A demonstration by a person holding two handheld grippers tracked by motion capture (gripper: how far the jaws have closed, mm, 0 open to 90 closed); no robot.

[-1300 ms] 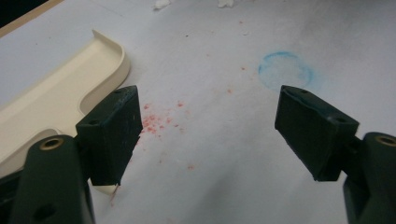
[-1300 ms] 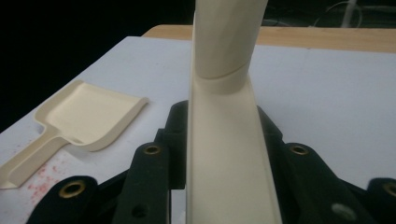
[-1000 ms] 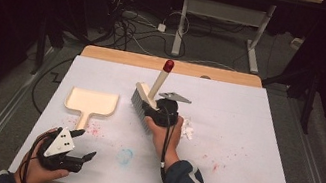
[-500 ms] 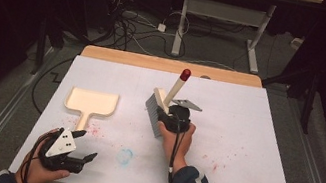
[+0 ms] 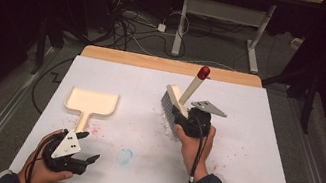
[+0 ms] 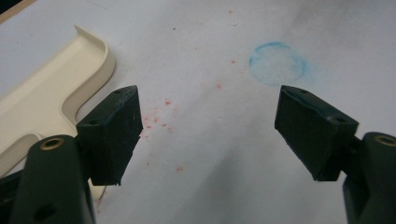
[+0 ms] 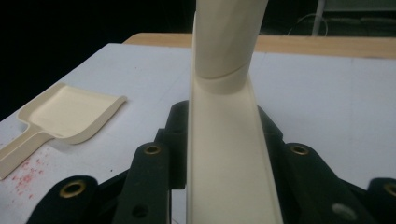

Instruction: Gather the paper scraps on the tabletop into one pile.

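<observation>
My right gripper (image 5: 187, 116) is shut on a cream hand brush (image 5: 175, 103) near the middle of the white table; its handle (image 5: 194, 88) with a red tip slants up and away, grey bristles (image 5: 167, 111) face left and down. The brush's cream back (image 7: 229, 177) sits clamped between both jaws in the right gripper view. A cream dustpan (image 5: 91, 102) lies flat at the left, its handle toward me. Low at the front left, my left gripper (image 5: 86, 146) stands open with nothing between its fingers, the dustpan (image 6: 51, 93) just to its left.
The white table top (image 5: 264, 140) carries red specks (image 6: 161, 119), a blue ring stain (image 6: 277, 63) and small white crumbs (image 5: 164, 125) under the bristles. A wooden strip (image 5: 165, 65) edges the far side. Beyond it are cables and a desk frame (image 5: 225, 16) on the dark floor.
My right gripper has carried the brush rightward and a little up, tilting its handle from leaning left to leaning right. The left gripper has stayed put.
</observation>
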